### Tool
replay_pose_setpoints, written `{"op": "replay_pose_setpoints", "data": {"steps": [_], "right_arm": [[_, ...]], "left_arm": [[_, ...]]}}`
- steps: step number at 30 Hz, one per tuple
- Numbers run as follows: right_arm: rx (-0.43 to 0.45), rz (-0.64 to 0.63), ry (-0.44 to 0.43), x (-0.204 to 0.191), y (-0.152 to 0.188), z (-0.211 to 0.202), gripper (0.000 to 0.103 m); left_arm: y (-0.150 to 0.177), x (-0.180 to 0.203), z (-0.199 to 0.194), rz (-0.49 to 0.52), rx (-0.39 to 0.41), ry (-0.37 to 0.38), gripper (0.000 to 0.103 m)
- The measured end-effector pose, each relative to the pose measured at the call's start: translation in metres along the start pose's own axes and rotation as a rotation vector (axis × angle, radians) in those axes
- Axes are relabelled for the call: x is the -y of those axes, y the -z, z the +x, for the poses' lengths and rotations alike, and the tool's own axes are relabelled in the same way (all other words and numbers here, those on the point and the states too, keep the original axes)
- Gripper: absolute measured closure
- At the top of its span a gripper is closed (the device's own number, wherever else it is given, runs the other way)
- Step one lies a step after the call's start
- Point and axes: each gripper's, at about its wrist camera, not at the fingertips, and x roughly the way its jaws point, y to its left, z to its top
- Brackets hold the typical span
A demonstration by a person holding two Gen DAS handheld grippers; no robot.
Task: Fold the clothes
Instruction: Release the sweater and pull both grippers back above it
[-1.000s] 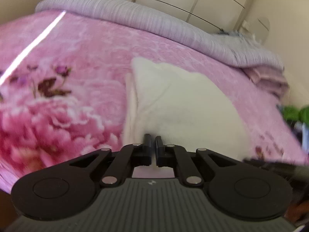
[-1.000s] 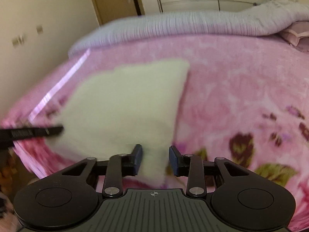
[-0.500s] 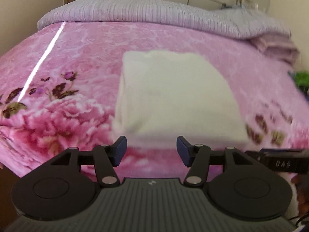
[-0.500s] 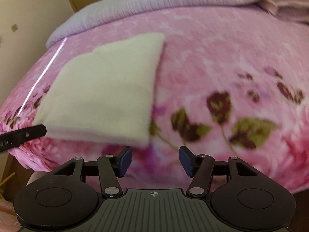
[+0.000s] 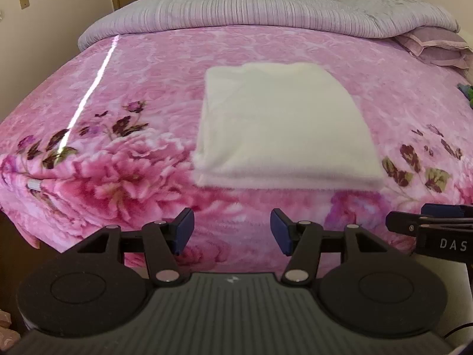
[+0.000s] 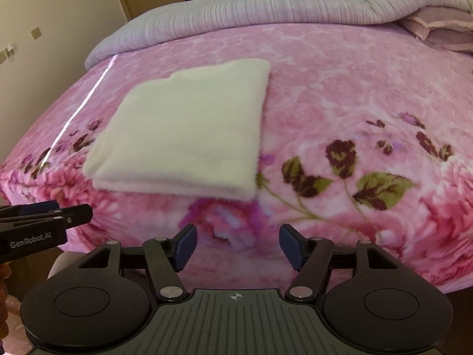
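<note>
- The cream garment (image 5: 283, 124) now sits as a tidy folded rectangle on the pink floral blanket (image 5: 142, 88), near the bed's front edge. You can see stacked layers along its near side, and nothing is touching it.
- A second ago it was lopsided, with the left gripper pinched shut on its near edge and the right one close over its corner. Both have let go and backed away since then, so the whole rectangle fits in view now.
- Left gripper (image 5: 232, 232): jaws apart, nothing between them, only blanket showing through the gap.
- Right gripper (image 6: 236, 245): jaws still spreading, also empty, and hanging just short of the garment's near right corner.
- Each gripper pokes into the edge of the other one's view, so they're side by side at the foot of the bed.
- My read is that this fold is basically done and the release was the final step. It's either finished or due one more halving if a smaller bundle is wanted.
- Further back there's a grey striped quilt (image 5: 266, 11) and a mauve pillow (image 5: 437, 47), both well clear.
</note>
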Motion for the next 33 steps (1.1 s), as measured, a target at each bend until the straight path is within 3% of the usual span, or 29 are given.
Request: {"op": "replay_pose_setpoints", "data": {"steps": [9, 20, 33], "right_arm": [[-0.009, -0.031, 0.004, -0.024, 0.015, -0.022, 0.036], [0.077, -0.109, 0.024, -0.049, 0.024, -0.055, 0.036], [0.098, -0.128, -0.005, -0.05, 0.017, -0.05, 0.035]], "left_arm": [[0.013, -0.002, -0.029, 0.009, 0.035, 0.005, 0.05], [0.019, -0.011, -0.059, -0.014, 0.099, 0.018, 0.048], [0.019, -0.02, -0.061, -0.05, 0.099, -0.019, 0.045]]}}
